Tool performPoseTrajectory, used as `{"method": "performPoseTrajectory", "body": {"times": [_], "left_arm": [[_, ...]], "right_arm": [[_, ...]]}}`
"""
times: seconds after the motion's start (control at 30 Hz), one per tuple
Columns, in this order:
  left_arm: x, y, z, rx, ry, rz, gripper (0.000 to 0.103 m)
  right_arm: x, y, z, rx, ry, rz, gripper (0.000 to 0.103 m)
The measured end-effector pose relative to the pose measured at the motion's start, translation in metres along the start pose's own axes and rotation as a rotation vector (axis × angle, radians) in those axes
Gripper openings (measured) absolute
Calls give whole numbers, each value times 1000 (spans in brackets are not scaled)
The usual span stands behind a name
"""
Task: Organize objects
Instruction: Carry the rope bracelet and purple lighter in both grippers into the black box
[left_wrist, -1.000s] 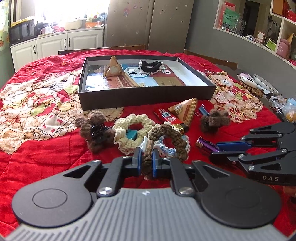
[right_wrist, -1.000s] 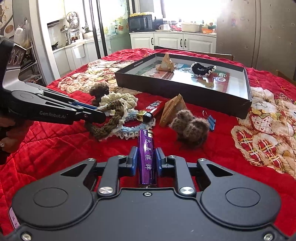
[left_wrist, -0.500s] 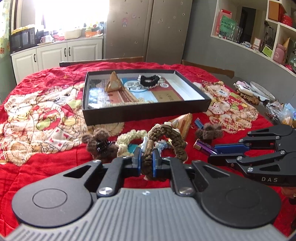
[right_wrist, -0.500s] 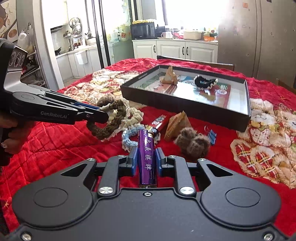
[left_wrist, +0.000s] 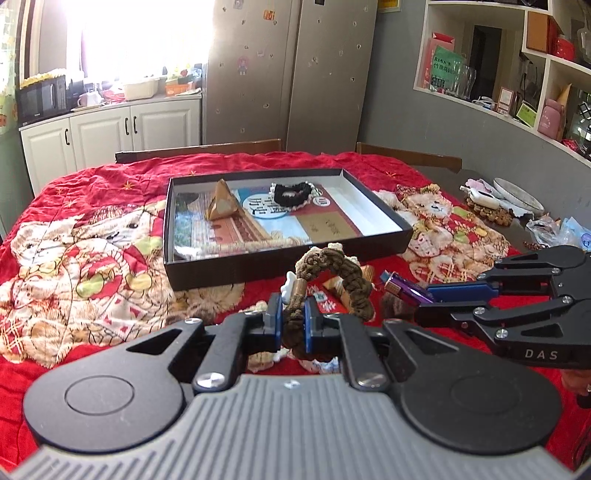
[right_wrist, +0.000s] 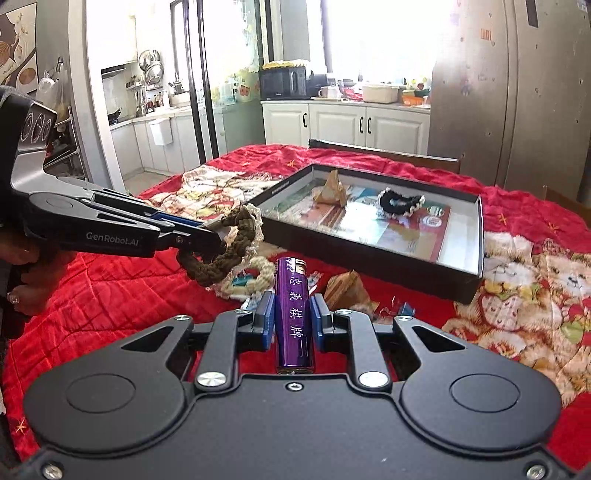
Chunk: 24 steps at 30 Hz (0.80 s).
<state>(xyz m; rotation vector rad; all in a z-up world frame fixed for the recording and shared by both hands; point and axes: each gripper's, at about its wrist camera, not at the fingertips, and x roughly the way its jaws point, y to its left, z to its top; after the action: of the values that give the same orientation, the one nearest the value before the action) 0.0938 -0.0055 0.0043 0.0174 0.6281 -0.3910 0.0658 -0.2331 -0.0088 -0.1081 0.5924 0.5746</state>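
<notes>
Left gripper (left_wrist: 290, 320) clamps the brown braided scrunchie (left_wrist: 334, 275) and right gripper (right_wrist: 292, 322) pinches the purple lighter (right_wrist: 294, 314), both clear of the red-covered surface (left_wrist: 110, 332), likely bound for the black box (left_wrist: 288, 266); versus a second earlier, both sit higher.

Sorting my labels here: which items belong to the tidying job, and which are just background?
Job: left gripper holding brown scrunchie; right gripper holding purple lighter; black box; cream scrunchie.
Background: microwave; dish.
</notes>
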Motion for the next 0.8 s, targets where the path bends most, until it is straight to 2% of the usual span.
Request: {"method": "performPoseTrajectory", "body": {"times": [0.43,0.8], "left_arm": [[15,16,32,-5,-42,49,14],[59,22,68,-7,-42,82,14]], "right_arm": [[16,-20,35,30,-52,-34,19],[48,-57,61,63,-56,-154,19]]}}
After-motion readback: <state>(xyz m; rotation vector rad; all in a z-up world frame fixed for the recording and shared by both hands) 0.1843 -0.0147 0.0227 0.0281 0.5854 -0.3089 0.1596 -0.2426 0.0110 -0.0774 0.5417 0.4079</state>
